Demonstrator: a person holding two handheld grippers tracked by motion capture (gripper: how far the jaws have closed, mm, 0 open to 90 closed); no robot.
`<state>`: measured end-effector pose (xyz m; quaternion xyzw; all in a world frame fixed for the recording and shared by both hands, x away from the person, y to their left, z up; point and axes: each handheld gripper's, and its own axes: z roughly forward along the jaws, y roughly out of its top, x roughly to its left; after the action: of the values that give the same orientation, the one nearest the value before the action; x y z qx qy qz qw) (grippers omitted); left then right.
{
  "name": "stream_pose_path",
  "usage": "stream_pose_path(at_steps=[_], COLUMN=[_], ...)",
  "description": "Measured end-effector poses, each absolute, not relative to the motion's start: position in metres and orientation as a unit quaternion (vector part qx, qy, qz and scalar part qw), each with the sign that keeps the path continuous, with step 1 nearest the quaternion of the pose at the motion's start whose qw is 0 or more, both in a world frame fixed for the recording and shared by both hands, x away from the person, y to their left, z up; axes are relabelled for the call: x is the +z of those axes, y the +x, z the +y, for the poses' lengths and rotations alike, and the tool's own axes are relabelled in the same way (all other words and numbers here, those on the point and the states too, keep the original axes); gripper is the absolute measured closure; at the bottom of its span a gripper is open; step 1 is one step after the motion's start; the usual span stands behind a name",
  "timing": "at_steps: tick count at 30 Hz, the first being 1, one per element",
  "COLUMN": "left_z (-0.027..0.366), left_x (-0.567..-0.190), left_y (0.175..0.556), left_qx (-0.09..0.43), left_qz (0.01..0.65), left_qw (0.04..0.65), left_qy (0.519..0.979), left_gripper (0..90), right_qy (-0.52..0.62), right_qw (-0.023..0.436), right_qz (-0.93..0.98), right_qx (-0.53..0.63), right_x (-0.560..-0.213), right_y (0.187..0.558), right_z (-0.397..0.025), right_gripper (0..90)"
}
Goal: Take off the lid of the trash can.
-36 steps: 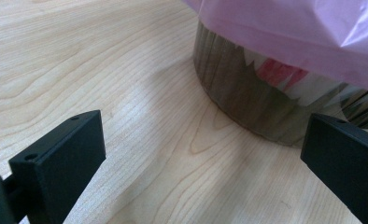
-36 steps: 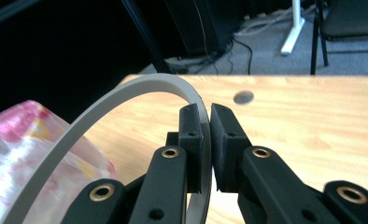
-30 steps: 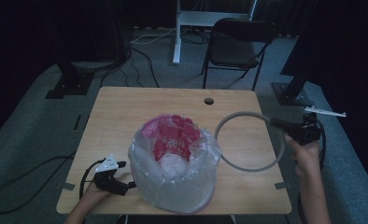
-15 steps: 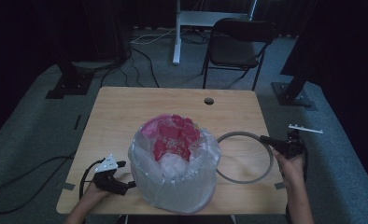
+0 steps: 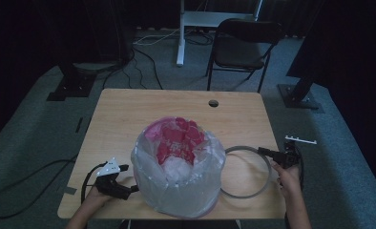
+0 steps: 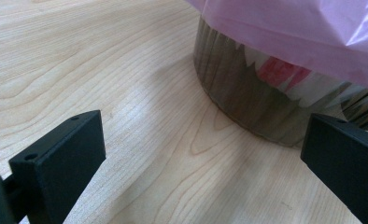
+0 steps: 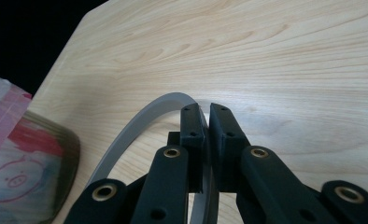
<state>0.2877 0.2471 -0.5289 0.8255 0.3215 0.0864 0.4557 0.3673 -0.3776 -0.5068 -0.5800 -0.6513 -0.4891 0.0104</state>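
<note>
Your right gripper point(image 7: 204, 122) has its jaws pinched shut on the thin grey hoop point(image 5: 253, 191); your left gripper point(image 5: 129, 179) sits wide open and empty.

The light wooden table point(image 5: 129, 119) carries a round metal bin lined with a translucent pink plastic bag point(image 5: 179, 167), near the front edge. The hoop lies flat just right of it, its left arc tucked against the bin's base. The hoop looks light and stiff but thin, so it will probably swing or twist in a one-point grip; take it across the band, as you have it. The bag is soft and slippery. Your left gripper, by the bin's left wall point(image 6: 247, 98), could steady the rigid side.
</note>
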Motion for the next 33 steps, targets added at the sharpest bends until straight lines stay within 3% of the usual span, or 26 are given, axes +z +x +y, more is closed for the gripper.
stream_pose_path(at_steps=[7,14,25,28,33], left_z=[0.246,0.246,0.247,0.249,0.257], left_x=[-0.529,-0.528,-0.527,-0.525,-0.522], left_y=[0.287,0.287,0.287,0.286,0.284], left_qx=[0.086,0.085,0.086,0.088,0.096], left_qz=[0.320,0.320,0.320,0.320,0.327], left_qw=[0.457,0.459,0.462,0.462,0.467], left_qy=[0.825,0.825,0.823,0.822,0.816], left_gripper=[0.0,0.0,0.0,0.0,0.0], right_qy=[-0.566,-0.565,-0.564,-0.561,-0.560], right_qw=[0.018,0.022,0.018,0.021,0.011], right_qz=[-0.658,-0.667,-0.683,-0.686,-0.692], right_qx=[-0.496,-0.485,-0.464,-0.463,-0.455], right_x=[-0.513,-0.513,-0.512,-0.510,-0.506], right_y=[0.368,0.368,0.368,0.368,0.367], right_z=[-0.375,-0.376,-0.375,-0.375,-0.372], right_gripper=[84.1,77.6,77.2,71.8,54.6])
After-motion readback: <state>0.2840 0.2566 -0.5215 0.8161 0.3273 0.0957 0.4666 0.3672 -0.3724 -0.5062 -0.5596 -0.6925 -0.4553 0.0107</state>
